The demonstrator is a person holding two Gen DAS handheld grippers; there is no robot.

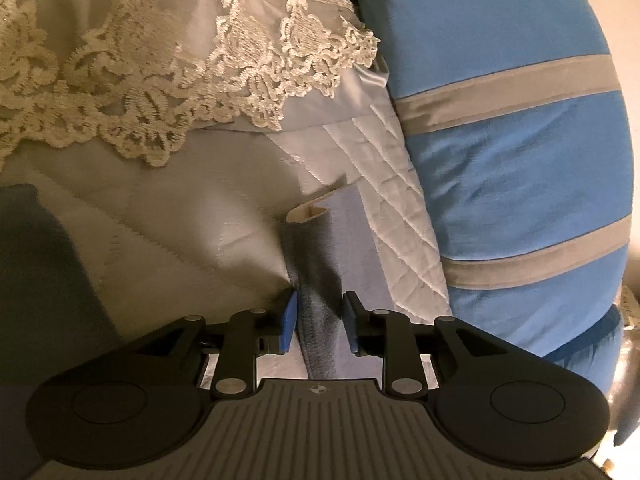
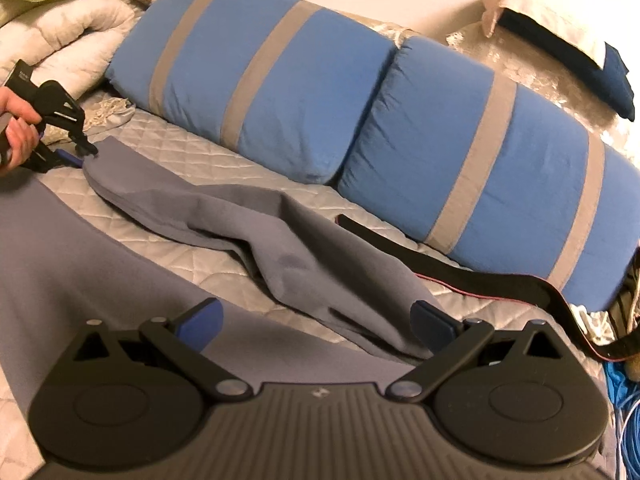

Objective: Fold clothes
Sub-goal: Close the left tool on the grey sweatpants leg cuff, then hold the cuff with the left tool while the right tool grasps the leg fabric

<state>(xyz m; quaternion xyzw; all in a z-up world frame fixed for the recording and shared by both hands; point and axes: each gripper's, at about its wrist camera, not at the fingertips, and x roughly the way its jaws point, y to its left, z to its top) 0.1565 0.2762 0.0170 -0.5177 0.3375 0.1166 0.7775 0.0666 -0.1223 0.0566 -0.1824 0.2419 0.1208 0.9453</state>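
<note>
A grey garment (image 2: 280, 248) lies on the quilted bedcover (image 2: 180, 160), a long sleeve-like part running from lower right up to the left. Its far tip (image 1: 316, 248) lies between the blue pads of my left gripper (image 1: 320, 320), which stand a little apart and do not pinch the cloth. In the right wrist view the left gripper (image 2: 80, 156) sits at that tip, held by a hand (image 2: 16, 120). My right gripper (image 2: 316, 324) hovers wide open over the near end of the grey cloth, holding nothing.
Two blue pillows with grey stripes (image 2: 260, 80) (image 2: 500, 160) line the far side of the bed. A black strap (image 2: 460, 276) lies in front of them. Cream lace fabric (image 1: 160, 80) lies beyond the left gripper. Blue cables (image 2: 624, 420) hang at the right edge.
</note>
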